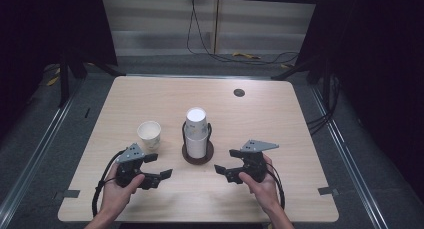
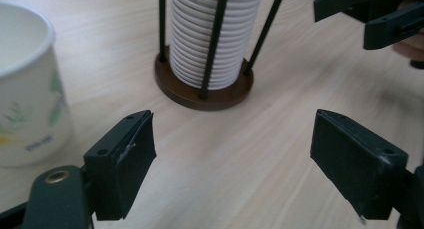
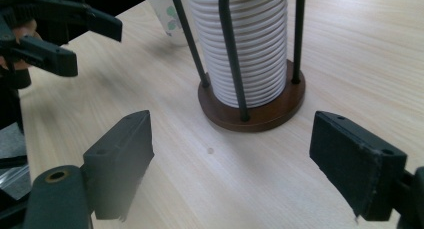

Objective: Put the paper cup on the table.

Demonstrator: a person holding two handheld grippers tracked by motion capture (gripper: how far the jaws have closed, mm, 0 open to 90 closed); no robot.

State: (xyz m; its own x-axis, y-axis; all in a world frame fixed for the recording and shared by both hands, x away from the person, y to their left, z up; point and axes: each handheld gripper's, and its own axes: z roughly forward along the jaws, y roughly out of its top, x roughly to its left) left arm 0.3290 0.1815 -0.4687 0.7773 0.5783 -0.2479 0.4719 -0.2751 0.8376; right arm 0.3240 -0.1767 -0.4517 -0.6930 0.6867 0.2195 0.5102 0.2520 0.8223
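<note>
A tall stack of white paper cups (image 1: 196, 130) stands upside down in a black wire holder on a round brown base (image 1: 197, 158) at the table's middle. One loose paper cup (image 1: 149, 134) with a green print stands upright to its left. My left gripper (image 1: 159, 166) is held low over the table at the front left, open and empty, jaws pointing right toward the base. My right gripper (image 1: 226, 161) mirrors it at the front right, open and empty. The stack (image 2: 212, 34) and loose cup (image 2: 27, 84) show ahead in the left gripper view, the stack (image 3: 245, 44) also in the right gripper view.
The wooden table (image 1: 280, 119) has a round dark cable hole (image 1: 239, 92) near its far right. Black cables (image 1: 100, 186) trail from both grippers toward the front edge. Beyond the table lie a grey floor and loose cables (image 1: 240, 56).
</note>
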